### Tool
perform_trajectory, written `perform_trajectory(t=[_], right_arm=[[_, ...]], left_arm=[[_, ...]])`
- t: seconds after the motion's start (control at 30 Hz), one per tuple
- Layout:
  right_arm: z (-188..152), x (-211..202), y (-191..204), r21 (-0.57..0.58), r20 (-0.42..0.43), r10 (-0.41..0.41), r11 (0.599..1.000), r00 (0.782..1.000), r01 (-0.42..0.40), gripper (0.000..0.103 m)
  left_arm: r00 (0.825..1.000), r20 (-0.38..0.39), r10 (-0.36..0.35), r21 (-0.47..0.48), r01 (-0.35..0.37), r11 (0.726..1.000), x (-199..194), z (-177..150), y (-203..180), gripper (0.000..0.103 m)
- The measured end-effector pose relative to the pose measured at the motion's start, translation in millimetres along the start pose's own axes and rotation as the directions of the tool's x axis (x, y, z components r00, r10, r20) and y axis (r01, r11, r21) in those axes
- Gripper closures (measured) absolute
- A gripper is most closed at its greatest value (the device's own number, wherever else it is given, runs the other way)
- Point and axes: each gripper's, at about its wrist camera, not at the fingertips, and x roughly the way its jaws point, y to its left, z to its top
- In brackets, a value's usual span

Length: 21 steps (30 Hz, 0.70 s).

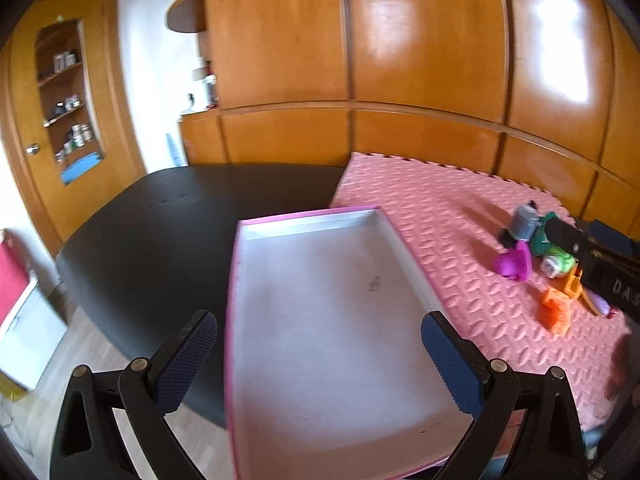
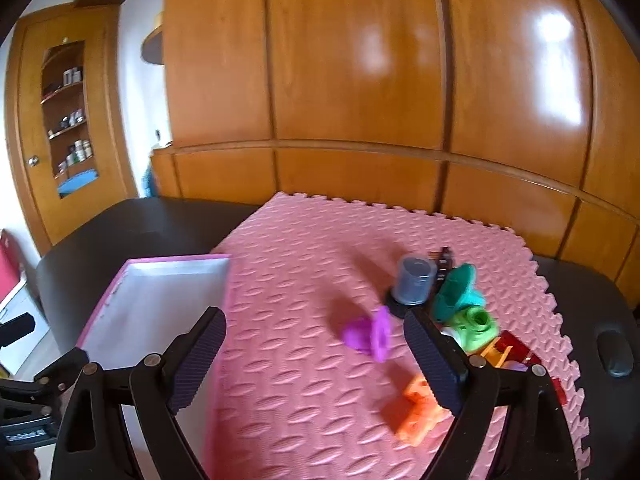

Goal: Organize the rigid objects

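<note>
A shallow pink-edged box (image 1: 320, 320) with a bare white inside lies across the black table and the pink mat; my left gripper (image 1: 319, 360) hovers open over it, holding nothing. The box's side (image 2: 160, 300) also shows in the right wrist view. Small plastic toys cluster on the mat: a purple piece (image 2: 370, 334), an orange piece (image 2: 418, 408), a grey cylinder (image 2: 414, 280), a teal piece (image 2: 454, 292) and a light green piece (image 2: 474, 326). My right gripper (image 2: 316, 354) is open above the mat, just short of the purple piece. The same toys appear at right in the left wrist view (image 1: 514, 264).
A pink foam mat (image 2: 300, 260) covers part of a black table (image 1: 152, 232). Wooden wardrobe panels (image 2: 360, 80) stand close behind. A dark oval object (image 2: 614, 352) lies on the table at far right. A shelf cabinet (image 1: 68, 100) stands at left.
</note>
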Motion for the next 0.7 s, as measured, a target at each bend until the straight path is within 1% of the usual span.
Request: perform_trajectory(t=[0.07,0.13,0.27,0.43,0.5,0.57,0.63,0.7], right_arm=[[2.6,-7.0,-14.6,0.011,0.047,-0.028,1.0,0.999,0.027,0.011],[5.4,-11.1,-28.5,0.024,0.065,-0.039,0.999,0.997,0.038,0.011],[10.9,-5.5,-63.5,0.088,0.006,-0.042,0.995,0.999,0.041,0.011],[11.9,-0.8,-117.4,0.199,-0.049,-0.033,0.979,0.998,0.042,0.011],[8.6,4.8,-145.6,0.26,-0.095,-0.016,0.965,0.995,0.04,0.011],[3.6,9.2,-169.4,0.297,-0.119,-0.024,0.953,0.993,0.058,0.011],[-1.8,15.4,-187.0,0.304,-0.147,-0.024,0.95,0.989,0.068,0.011],[-10.9,24.0,-208.1,0.321,-0.182,-0.011,0.944,0.983,0.07,0.011]], left_arm=[[0.999,-0.01,-0.035,-0.001,0.035,0.999,1.8,3.1,-5.7,0.0],[0.997,-0.022,-0.07,-0.002,0.07,0.998,4.5,5.7,-13.4,0.0],[0.994,-0.028,-0.107,0.044,0.109,0.993,7.4,7.7,-32.5,0.0],[0.986,-0.056,-0.156,0.109,0.161,0.981,12.1,8.5,-55.3,0.0],[0.977,-0.077,-0.2,0.119,0.208,0.971,14.3,11.0,-63.2,0.0],[0.966,-0.093,-0.24,0.131,0.251,0.959,15.4,15.3,-72.8,0.0],[0.954,-0.102,-0.281,0.141,0.293,0.945,15.6,20.0,-84.1,0.0],[0.939,-0.127,-0.321,0.179,0.34,0.923,16.4,23.9,-102.5,0.0]])
